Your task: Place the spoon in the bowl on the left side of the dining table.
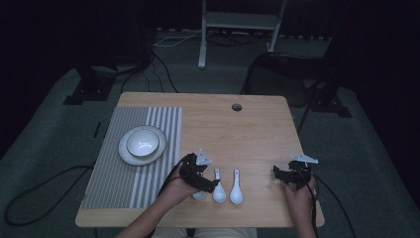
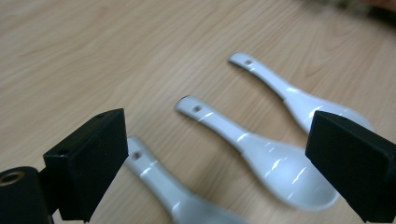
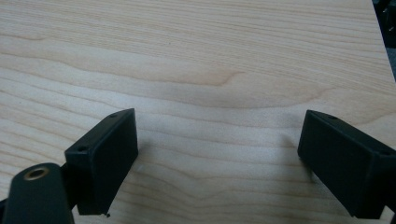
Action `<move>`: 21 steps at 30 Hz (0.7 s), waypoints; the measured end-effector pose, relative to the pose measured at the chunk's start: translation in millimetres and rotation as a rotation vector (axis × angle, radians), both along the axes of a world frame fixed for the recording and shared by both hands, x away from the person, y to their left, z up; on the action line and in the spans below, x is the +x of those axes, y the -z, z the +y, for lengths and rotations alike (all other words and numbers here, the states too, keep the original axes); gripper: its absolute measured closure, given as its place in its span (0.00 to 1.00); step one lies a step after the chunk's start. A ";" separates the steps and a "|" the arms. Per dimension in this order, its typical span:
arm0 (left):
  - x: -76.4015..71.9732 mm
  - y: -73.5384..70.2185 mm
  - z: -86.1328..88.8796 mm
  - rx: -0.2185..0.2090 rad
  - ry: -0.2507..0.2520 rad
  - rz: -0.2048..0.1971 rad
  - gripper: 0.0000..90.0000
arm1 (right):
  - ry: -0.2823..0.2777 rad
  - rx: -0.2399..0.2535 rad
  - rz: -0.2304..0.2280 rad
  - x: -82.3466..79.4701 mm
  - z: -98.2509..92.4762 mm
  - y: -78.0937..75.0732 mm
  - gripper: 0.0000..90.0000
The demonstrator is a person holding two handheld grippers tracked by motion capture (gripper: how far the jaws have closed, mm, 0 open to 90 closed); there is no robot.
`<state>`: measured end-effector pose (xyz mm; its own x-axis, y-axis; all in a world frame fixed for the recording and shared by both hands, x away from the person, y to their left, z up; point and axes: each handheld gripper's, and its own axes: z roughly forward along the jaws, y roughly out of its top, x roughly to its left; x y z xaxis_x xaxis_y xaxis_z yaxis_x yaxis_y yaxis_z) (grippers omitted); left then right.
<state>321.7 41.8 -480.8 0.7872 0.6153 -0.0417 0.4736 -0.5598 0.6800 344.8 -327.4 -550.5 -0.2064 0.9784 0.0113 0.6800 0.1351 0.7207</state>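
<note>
Three white ceramic spoons lie side by side near the table's front edge: the left spoon, the middle spoon and the right spoon. My left gripper hovers low over them, open, its jaws wide apart with the middle spoon between them and nothing held. It partly hides the left spoon in the high view. My right gripper is open over bare wood near the table's front right, holding nothing.
A grey striped placemat covers the left of the wooden table. On it stands a white plate with a white bowl in it. A round hole is near the far edge.
</note>
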 end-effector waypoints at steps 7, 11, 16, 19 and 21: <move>3.7 3.6 -31.1 0.012 0.038 0.022 0.06 | 0.000 0.000 0.000 0.0 0.0 0.0 0.13; 5.5 10.0 -49.0 0.010 0.049 0.052 0.06 | 0.000 0.000 0.000 0.0 0.0 0.0 0.13; 8.5 26.1 -71.4 0.046 0.043 0.092 0.06 | 0.000 0.000 0.000 0.0 0.0 0.0 0.13; 9.1 31.6 -77.7 0.066 0.046 0.096 0.06 | 0.000 0.000 0.000 0.0 0.0 0.0 0.13; 10.4 36.0 -82.2 0.076 0.041 0.107 0.06 | 0.000 0.000 0.000 0.0 0.0 0.0 0.13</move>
<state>332.0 -40.4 -516.8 0.8054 0.5871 -0.0814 0.5168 -0.6285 0.5813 344.8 -327.3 -550.5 -0.2061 0.9785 0.0115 0.6800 0.1348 0.7208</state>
